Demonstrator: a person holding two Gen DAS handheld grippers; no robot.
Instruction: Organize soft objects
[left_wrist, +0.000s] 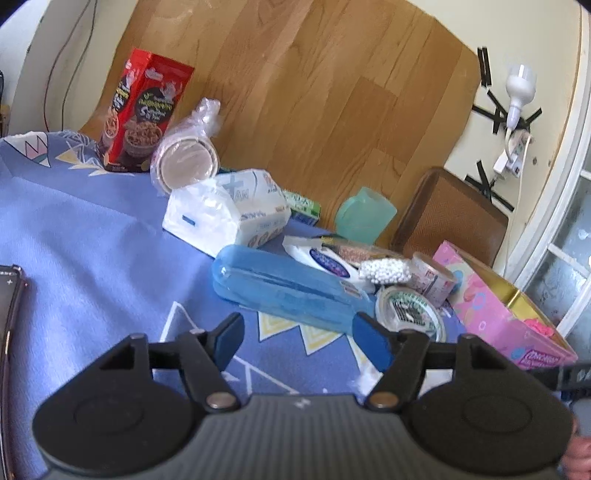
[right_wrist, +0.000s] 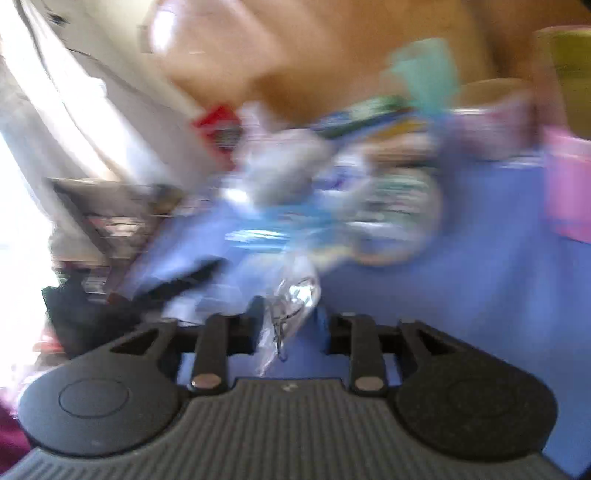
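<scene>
Clutter (left_wrist: 295, 258) hugs far edge; blue cloth (left_wrist: 92, 240) nearside bare.

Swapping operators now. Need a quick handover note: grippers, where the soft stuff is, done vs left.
Left gripper: open, empty, above the blue cloth, just short of the blue case.
Right gripper: a clear plastic bag sits between its fingers; the view is badly blurred, so the grip is unconfirmed.
Tissue pack lies among the clutter mid-table; pink box sits open at the right.
Done: nothing visibly sorted.
Left: tissue pack, the bag, other soft items.
</scene>
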